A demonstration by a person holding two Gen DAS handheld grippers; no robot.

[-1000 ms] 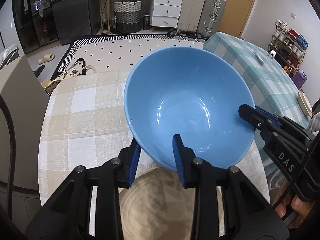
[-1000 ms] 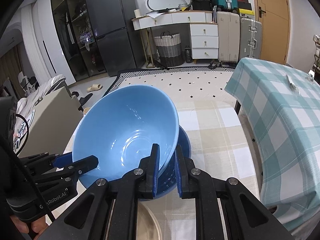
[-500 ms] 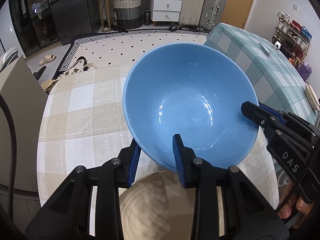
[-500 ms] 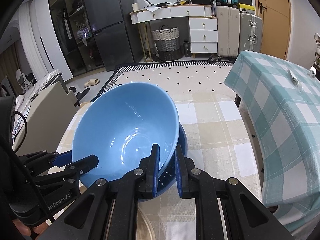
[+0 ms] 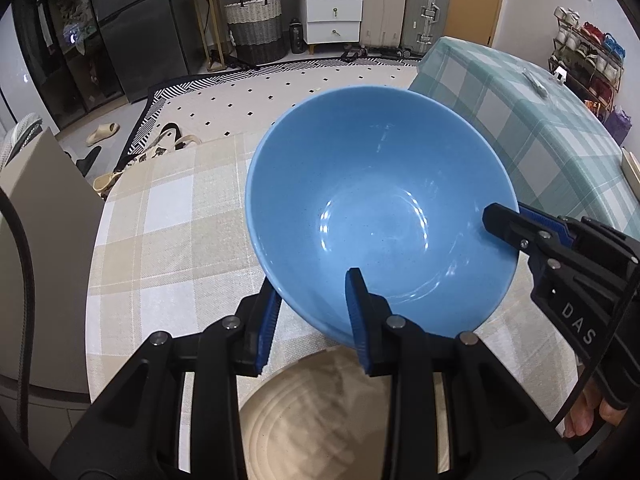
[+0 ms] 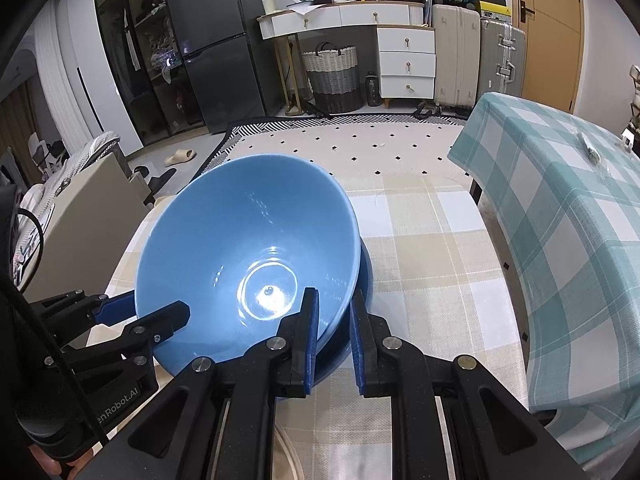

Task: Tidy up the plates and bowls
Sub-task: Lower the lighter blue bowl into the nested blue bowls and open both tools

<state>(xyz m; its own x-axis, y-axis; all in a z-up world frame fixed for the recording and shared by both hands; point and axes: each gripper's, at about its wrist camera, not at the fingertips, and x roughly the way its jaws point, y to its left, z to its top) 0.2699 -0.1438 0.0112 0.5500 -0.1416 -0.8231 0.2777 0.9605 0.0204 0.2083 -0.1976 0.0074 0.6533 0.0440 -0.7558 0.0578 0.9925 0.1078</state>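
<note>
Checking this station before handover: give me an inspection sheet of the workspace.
Surface: table under beige checked cloth.
Job's things: blue bowl tilted, gripped at two rim spots; darker blue dish beneath it; beige plate nearest.
Clutter: nothing seen on the cloth.
Grippers: left gripper and right gripper each clamp the rim.
Cables: black cable at left.
Surroundings: teal-checked table, basket, suitcases, fridge.

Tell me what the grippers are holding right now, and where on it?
Both hold one blue bowl by its rim: the left gripper clamps the near edge, the right gripper the opposite edge, each with one finger inside the bowl.
</note>
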